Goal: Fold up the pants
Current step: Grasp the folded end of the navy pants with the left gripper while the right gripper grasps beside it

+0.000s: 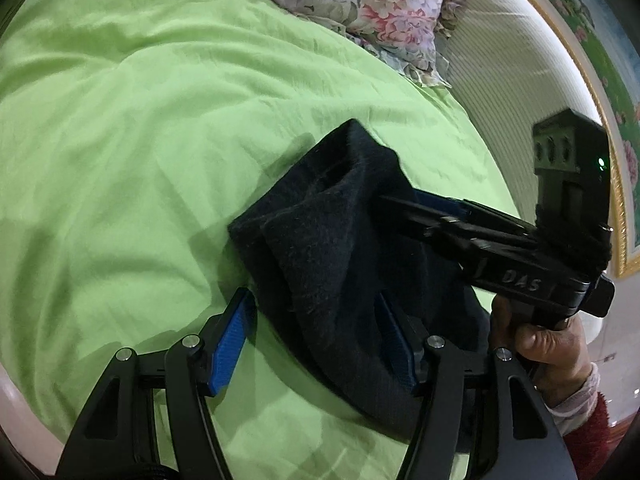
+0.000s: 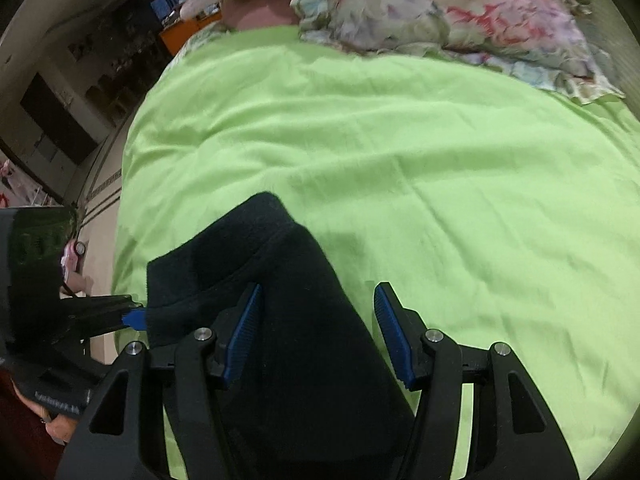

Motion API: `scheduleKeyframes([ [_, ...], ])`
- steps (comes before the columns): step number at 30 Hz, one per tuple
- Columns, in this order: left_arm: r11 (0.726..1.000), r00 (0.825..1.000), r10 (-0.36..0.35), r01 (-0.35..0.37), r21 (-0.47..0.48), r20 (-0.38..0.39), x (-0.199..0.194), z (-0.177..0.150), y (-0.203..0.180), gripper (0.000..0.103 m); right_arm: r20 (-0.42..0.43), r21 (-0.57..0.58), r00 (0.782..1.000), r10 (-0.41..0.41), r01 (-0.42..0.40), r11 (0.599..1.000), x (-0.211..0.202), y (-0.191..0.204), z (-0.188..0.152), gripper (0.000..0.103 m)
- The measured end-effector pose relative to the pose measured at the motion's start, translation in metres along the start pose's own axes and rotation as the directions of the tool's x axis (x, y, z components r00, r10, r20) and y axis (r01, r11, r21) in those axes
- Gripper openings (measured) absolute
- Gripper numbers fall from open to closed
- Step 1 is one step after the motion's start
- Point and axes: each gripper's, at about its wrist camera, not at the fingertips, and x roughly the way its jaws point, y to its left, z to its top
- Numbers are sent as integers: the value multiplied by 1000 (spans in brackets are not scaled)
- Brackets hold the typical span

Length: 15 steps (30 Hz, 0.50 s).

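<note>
The dark navy pants (image 1: 332,248) lie bunched in a small folded heap on the green bedsheet (image 1: 140,128). My left gripper (image 1: 312,340) is open, its blue pads (image 1: 232,344) wide apart on either side of the cloth. The right gripper enters the left wrist view from the right, its fingers (image 1: 432,212) reaching into the pants fold. In the right wrist view the pants (image 2: 296,320) lie between my right gripper's (image 2: 318,336) spread blue pads (image 2: 390,336). The left gripper's fingertip (image 2: 134,318) touches the pants' left edge there.
A floral pillow (image 1: 372,4) lies at the head of the bed and shows in the right wrist view (image 2: 460,12) too. A white ribbed headboard (image 1: 516,80) stands on the right. The bed's left edge (image 2: 120,208) drops to the floor and a dim room.
</note>
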Motion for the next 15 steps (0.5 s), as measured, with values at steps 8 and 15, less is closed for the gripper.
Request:
scheduleKeyframes([
  [8, 999, 1000, -3, 3, 37, 0, 2, 5, -5, 20, 33, -42, 999, -25, 26, 999, -15, 13, -5, 25],
  [15, 987, 997, -74, 72, 141, 12, -28, 0, -32, 14, 130, -14, 991, -31, 33, 999, -57, 19, -14, 22],
])
